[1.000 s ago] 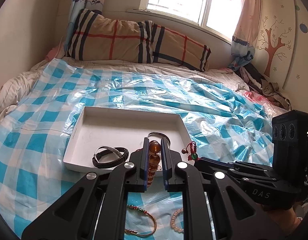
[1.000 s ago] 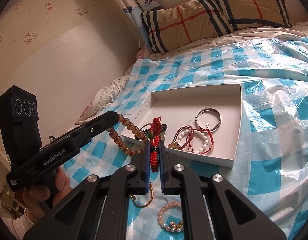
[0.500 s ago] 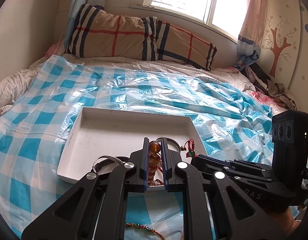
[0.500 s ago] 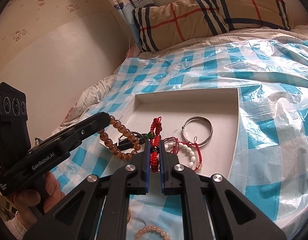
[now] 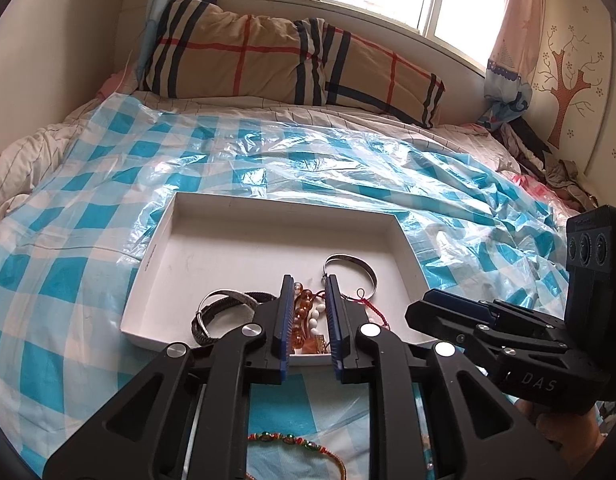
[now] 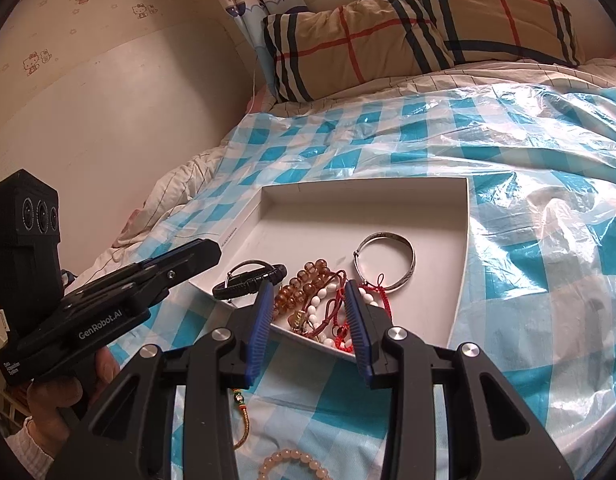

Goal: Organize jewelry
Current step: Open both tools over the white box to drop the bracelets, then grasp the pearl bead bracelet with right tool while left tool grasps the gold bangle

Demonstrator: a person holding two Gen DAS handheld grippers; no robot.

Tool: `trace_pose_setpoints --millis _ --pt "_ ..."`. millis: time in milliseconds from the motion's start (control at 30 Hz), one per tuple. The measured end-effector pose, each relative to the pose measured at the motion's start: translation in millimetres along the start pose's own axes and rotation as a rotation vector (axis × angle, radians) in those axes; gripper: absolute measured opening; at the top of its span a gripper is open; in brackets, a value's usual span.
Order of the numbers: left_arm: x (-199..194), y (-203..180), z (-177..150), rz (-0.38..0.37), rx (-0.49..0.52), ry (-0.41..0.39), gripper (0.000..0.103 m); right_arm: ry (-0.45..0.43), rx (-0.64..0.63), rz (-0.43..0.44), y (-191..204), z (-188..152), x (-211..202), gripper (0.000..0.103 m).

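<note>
Both grippers, left (image 5: 309,312) and right (image 6: 309,320), have just parted, dropping bead bracelets (image 6: 304,286) into the white tray (image 6: 463,240); two strands remain outside it

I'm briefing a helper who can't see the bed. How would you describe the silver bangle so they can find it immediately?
Look on the blue-checked plastic sheet covering the bed for the shallow white tray. Inside it, right of the tangled beads and red cords, the silver bangle lies flat. It is the only plain, smooth metal ring there; its neighbours are beaded, corded or black braided.
</note>
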State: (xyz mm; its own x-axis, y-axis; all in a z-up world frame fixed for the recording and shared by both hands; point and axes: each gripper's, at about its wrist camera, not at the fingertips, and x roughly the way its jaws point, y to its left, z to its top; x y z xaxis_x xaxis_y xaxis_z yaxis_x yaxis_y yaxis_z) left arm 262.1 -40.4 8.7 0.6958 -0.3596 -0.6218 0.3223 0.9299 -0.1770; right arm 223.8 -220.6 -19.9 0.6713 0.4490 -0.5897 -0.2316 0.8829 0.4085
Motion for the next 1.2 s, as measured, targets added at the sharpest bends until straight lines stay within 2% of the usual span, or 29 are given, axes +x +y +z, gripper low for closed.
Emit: trace_pose_setpoints --millis 333,600,800,1200 --pt "-27.4 2.2 -22.2 0.032 0.022 0.032 0.018 0.047 -0.007 -0.004 9.4 -24.9 -18.6 0.037" --pt "-38.9 2.6 -41.0 0.067 0.044 0.070 0.039 0.112 -0.001 -0.016 11.3 -52.2 -24.2 0.037" --pt "-39.1 6.3 -56.0 0.086 0.047 0.111 0.048 0.153 -0.002 -0.028 13.6 -69.8 -26.7 0.037" --pt "-25.0 14.7 -80.0 0.113 0.054 0.201 0.050 0.234 -0.011 -0.076 8.2 -92.0 -24.0 0.037"
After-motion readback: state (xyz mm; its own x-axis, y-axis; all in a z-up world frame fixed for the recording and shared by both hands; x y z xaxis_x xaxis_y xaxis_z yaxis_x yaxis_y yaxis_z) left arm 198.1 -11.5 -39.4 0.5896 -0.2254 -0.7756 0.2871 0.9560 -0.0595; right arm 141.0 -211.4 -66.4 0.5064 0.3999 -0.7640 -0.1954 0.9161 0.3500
